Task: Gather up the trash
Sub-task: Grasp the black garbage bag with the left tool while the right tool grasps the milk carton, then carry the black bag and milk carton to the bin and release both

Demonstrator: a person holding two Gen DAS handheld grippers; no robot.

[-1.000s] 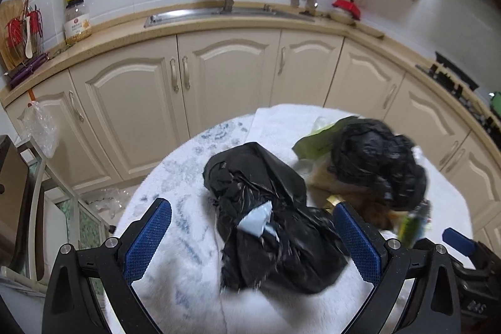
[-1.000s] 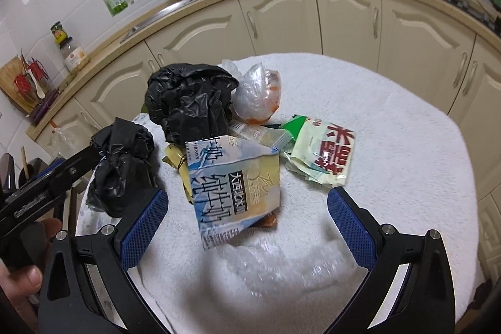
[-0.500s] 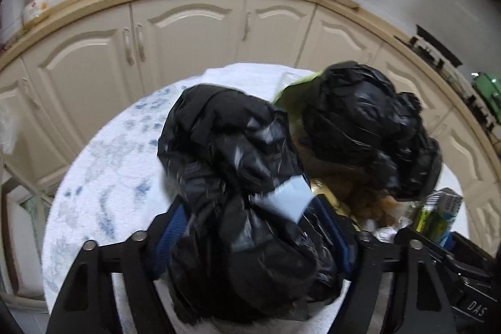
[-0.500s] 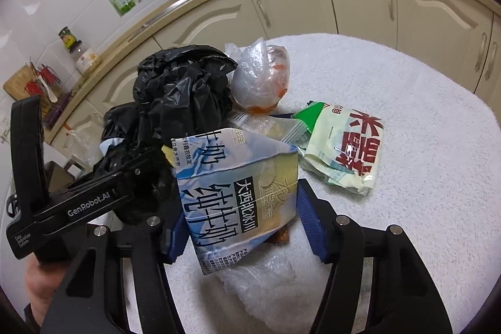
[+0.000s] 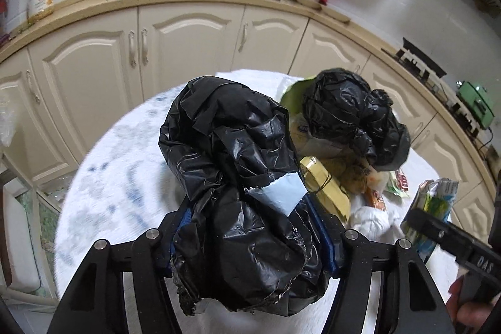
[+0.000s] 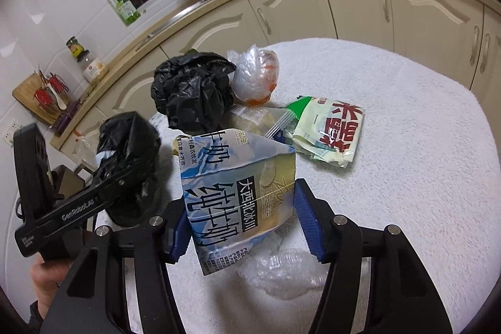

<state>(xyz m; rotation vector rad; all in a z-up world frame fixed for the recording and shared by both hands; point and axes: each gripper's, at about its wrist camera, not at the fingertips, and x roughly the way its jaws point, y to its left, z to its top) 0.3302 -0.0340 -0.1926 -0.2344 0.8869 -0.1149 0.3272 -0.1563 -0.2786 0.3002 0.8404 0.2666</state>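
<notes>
Left gripper [image 5: 250,235]: jaws closing, blue pads pressed into both flanks of a crumpled black plastic trash bag [image 5: 238,187] with a pale blue scrap stuck on it; the bag bulges out above and below the jaws. Right gripper [image 6: 241,219]: jaws at a middling width, both blue pads against a flattened blue-and-white milk carton [image 6: 239,193], the right pad only on its right edge; the carton stands upright between them, top poking well beyond the fingertips. Beyond the right jaws on the white towel-covered round table [image 6: 407,130]: a second balled black bag [image 6: 191,89], a clear plastic bag with orange residue [image 6: 255,77], a green-and-white snack wrapper with red print [image 6: 328,130]. A clear crumpled film [image 6: 285,274] lies below the jaws.

Risks, as I judge them: thin bag film may slide or tear under the pads, so contents spill; the limp carton may fold and slip from the shallow right-side contact; the two grippers sit close together, so lifting could knock one into the other or drag neighbouring trash.
</notes>
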